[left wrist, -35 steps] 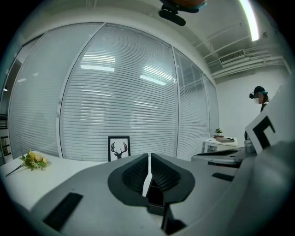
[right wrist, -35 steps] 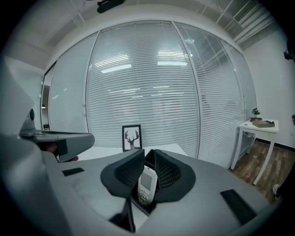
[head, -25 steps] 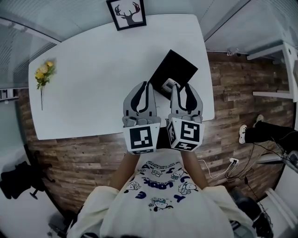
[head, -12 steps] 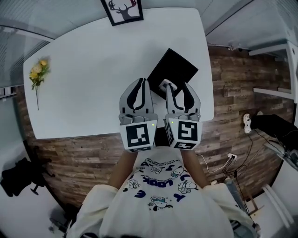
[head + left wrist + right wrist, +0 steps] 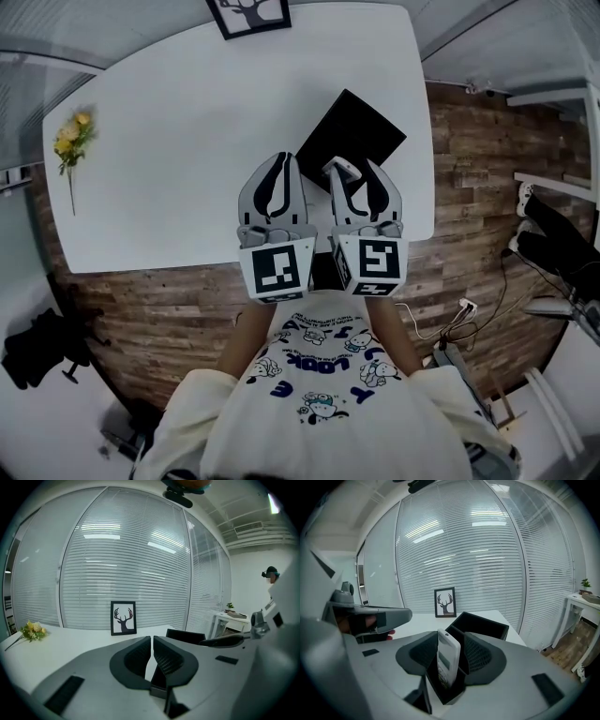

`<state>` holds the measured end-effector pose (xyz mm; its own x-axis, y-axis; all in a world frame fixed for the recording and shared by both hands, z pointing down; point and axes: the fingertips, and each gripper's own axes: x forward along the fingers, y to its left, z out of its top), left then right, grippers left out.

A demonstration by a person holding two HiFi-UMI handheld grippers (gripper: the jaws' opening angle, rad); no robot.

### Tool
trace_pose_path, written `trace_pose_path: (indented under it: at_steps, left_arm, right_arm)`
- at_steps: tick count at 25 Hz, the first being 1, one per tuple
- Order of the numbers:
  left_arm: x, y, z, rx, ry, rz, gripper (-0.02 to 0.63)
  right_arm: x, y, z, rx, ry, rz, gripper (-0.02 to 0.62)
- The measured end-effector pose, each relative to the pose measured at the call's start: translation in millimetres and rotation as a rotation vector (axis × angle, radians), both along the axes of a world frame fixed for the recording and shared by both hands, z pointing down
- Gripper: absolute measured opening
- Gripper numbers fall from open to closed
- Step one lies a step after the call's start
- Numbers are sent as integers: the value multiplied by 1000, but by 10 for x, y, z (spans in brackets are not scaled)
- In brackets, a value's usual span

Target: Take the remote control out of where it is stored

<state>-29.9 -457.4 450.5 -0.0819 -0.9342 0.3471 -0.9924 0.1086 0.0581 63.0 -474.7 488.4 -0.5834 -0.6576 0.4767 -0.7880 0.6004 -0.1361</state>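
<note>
A white remote control (image 5: 448,660) stands upright in a narrow slot at the near end of a black storage box (image 5: 487,623) on the white table (image 5: 178,141). My right gripper (image 5: 451,635) straddles it. Its jaws have just been opening and now stand wide, with the remote between them and a gap on the right side. From the head view the remote's top (image 5: 339,169) shows between the right gripper's (image 5: 354,171) fingers, at the box's (image 5: 361,127) near corner. My left gripper (image 5: 284,161) hovers just left of the box, its pads (image 5: 161,656) nearly touching, with nothing between them.
A framed deer picture (image 5: 248,14) stands at the table's far edge. Yellow flowers (image 5: 70,141) lie at the left end. The table's near edge is just under the grippers, with wooden floor (image 5: 469,206) beyond its right side. A white side table (image 5: 586,602) stands far right.
Both grippers have sunk slightly toward the box. The right gripper's jaws have spread wider around the remote. The left gripper stays shut.
</note>
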Motion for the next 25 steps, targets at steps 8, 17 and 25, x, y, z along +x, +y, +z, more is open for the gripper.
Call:
trace_pose_path:
  at_steps: [8,17,25]
  left_arm:
    - [-36,33,65,-17,-2,-14,29]
    - [-67,43,101,-29,-8,-23,29]
    - [-120,72,104,-29,-11,-29,29]
  right_arm:
    - [-63,-18,84,-13,-10,-30,186]
    - [-144,0,223,-66,-13,-105,172]
    - [-200,78,209,-41,16,-182,152]
